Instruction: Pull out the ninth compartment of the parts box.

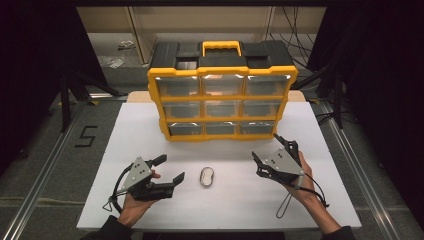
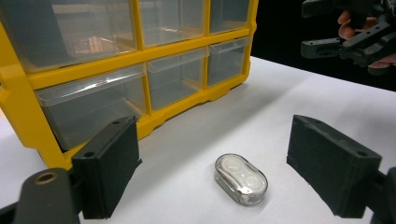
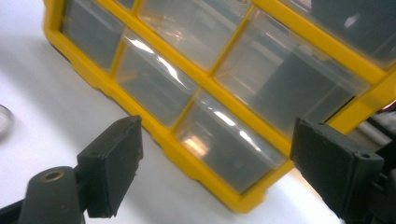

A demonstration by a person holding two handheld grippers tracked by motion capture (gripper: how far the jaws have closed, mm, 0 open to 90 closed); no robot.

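Note:
A yellow and black drawer organiser with clear drawers stands at the back of the white board. A small clear oval case with two white rounds inside lies in front of it. My left gripper is open at the left and points toward the case. In the left gripper view the case lies on the board a little ahead of the left gripper, between the lines of its jaws and untouched. My right gripper is open near the organiser's lower right corner. In the right gripper view the right gripper faces the bottom row of drawers with nothing between its jaws.
The white board lies on a dark floor with metal rails along both sides. Black curtains hang left and right. In the left gripper view the right gripper and its hand show at the upper right.

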